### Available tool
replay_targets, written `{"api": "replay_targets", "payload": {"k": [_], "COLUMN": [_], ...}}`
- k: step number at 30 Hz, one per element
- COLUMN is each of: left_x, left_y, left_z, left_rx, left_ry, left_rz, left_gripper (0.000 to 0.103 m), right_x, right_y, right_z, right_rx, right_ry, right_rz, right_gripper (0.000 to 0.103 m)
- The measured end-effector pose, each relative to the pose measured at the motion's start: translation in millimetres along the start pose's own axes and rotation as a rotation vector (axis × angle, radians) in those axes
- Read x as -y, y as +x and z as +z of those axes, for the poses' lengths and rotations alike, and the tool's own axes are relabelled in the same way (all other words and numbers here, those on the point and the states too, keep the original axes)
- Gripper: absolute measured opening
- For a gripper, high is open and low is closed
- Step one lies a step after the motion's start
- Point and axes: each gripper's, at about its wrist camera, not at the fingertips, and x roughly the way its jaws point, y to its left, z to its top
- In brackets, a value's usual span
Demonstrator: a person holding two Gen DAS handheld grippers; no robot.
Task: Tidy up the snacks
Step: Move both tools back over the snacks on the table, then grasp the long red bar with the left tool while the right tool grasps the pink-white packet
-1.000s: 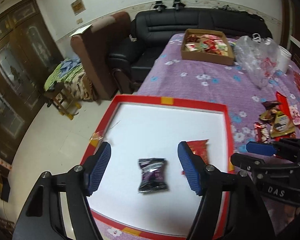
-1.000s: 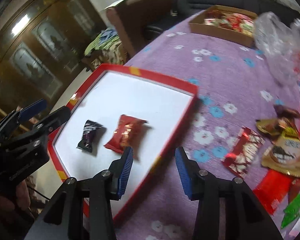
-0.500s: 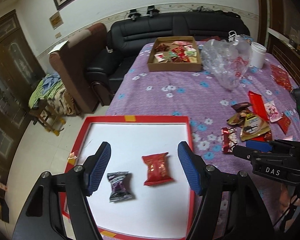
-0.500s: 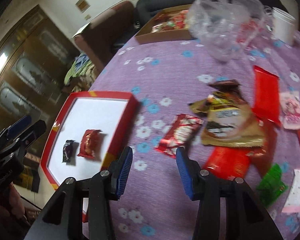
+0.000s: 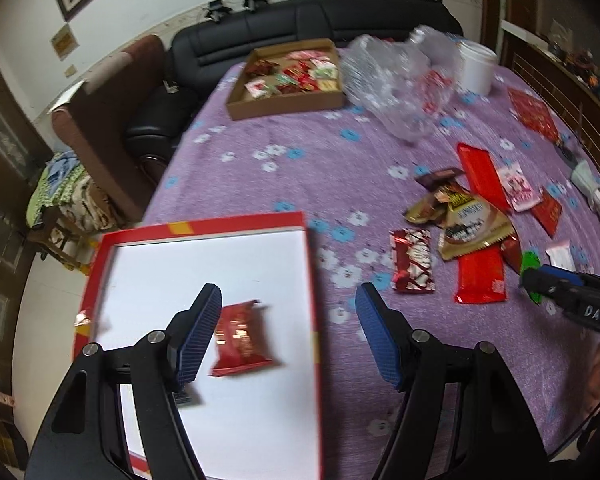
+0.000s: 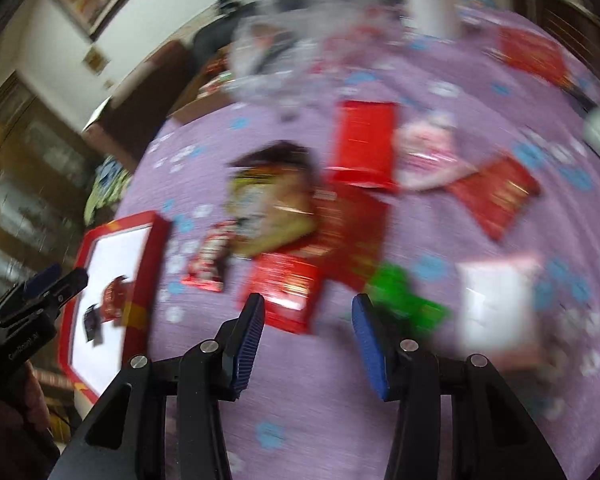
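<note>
At the far left a red-rimmed tray [image 5: 308, 280] with a white floor sat at the near corner of the worktop [image 5: 300, 168], which was covered in a purple flowered cloth. The left gripper [image 5: 288, 336] hung over the tray's right edge with its fingers [image 5: 198, 336] spread and nothing between them; a red snack packet [image 5: 242, 336] lay flat on the white floor just beside the left finger, and a dark packet [image 6: 91, 320] lay next to it, mostly hidden behind that finger in the left wrist view. Farther back stood a cardboard box [image 5: 288, 100] of mixed snacks, then a crumpled clear plastic bag [image 5: 400, 84] and a white cup [image 5: 476, 66]. To the right of the tray, loose snacks lay scattered on the cloth: a red-and-white wrapper [image 5: 412, 266], a gold packet [image 5: 474, 228] overlapping other wrappers, a long red packet [image 5: 482, 176], a pink one [image 5: 518, 188] and a green one [image 6: 404, 300]. The right gripper [image 6: 308, 340] hovered above this heap, its fingers [image 6: 248, 344] parted and empty, with a red packet [image 6: 290, 288] and the green one just beyond the tips; that view was heavily blurred. A white wrapper [image 6: 496, 300] lay farthest right.
</note>
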Motion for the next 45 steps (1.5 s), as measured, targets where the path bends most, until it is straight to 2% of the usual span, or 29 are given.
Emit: {"api": "replay_targets", "payload": {"k": [7, 12, 16, 23, 28, 30, 32, 34, 39, 42, 45], "left_x": [44.7, 85.7, 106.7, 124.5, 131.6, 132.2, 133.1, 133.8, 141.4, 140.6, 141.4], "left_y": [11.4, 20.9, 32.9, 56.4, 63.1, 66.2, 71.1, 75.1, 78.7, 80.2, 75.9], "left_z": [1.3, -0.9, -1.4, 4.7, 15.2, 19.4, 22.8, 25.9, 30.9, 31.7, 25.7], "left_rx": [-0.050, -0.095, -0.120, -0.168, -0.152, -0.154, -0.159, -0.156, -0.130, -0.137, -0.185], "left_ry": [0.084, 0.164, 0.189, 0.161, 0.128, 0.106, 0.084, 0.071, 0.059, 0.039, 0.070], "left_rz": [-0.066, -0.130, -0.143, -0.134, -0.142, -0.133, -0.140, -0.143, -0.154, -0.174, -0.253], "left_gripper": [0.069, 0.069, 0.069, 0.069, 0.069, 0.071, 0.080, 0.082, 0.085, 0.086, 0.086], "right_x": [68.9, 93.5, 103.6, 99.7, 97.3, 95.1, 90.7, 87.4, 78.4, 70.0, 62.1], "right_y": [-24.7, -36.8, -42.8, -43.9, -36.3, -31.5, -23.4, -14.0, -7.3, -1.9, 3.7], "right_z": [-18.0, -31.0, -37.5, -30.2, -16.1, -9.2, -3.6, -0.4, 2.8, 4.2, 2.6], "right_rx": [0.037, 0.046, 0.043, 0.037, 0.026, 0.015, -0.013, -0.042, -0.048, -0.068, -0.087], "right_ry": [0.154, 0.204, 0.224, 0.170, 0.119, 0.093, 0.054, 0.026, -0.039, -0.089, -0.145], "right_rz": [-0.081, -0.111, -0.107, -0.103, -0.138, -0.152, -0.171, -0.203, -0.247, -0.285, -0.321], "right_gripper": [0.048, 0.054, 0.054, 0.053, 0.054, 0.054, 0.057, 0.058, 0.059, 0.061, 0.065]}}
